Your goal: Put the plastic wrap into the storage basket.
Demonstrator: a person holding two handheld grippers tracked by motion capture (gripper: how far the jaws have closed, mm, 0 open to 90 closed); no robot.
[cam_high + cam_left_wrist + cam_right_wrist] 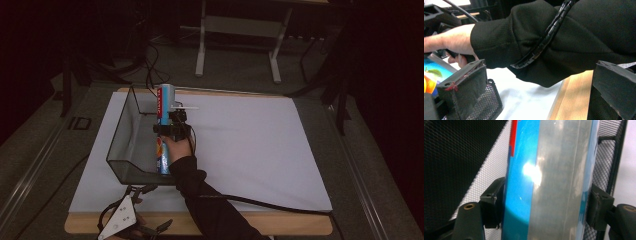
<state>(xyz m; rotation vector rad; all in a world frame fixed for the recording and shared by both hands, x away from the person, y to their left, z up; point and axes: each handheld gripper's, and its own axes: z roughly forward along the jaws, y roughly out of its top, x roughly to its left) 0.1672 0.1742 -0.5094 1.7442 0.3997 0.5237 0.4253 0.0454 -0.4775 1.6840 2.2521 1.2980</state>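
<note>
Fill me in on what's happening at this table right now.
A person works with two handheld grippers. The right gripper has its jaws around a tall blue packet, standing it inside a black mesh basket on the white sheet. The left gripper waits at the table's near edge, jaws apart with nothing between them.

- The high view looks forward and down on the whole table from above the person's side.
- The left gripper view sits low at the near table edge and faces the sleeve from near.
- The right gripper view is very close to the can.
- All three views share the mesh basket.
</note>
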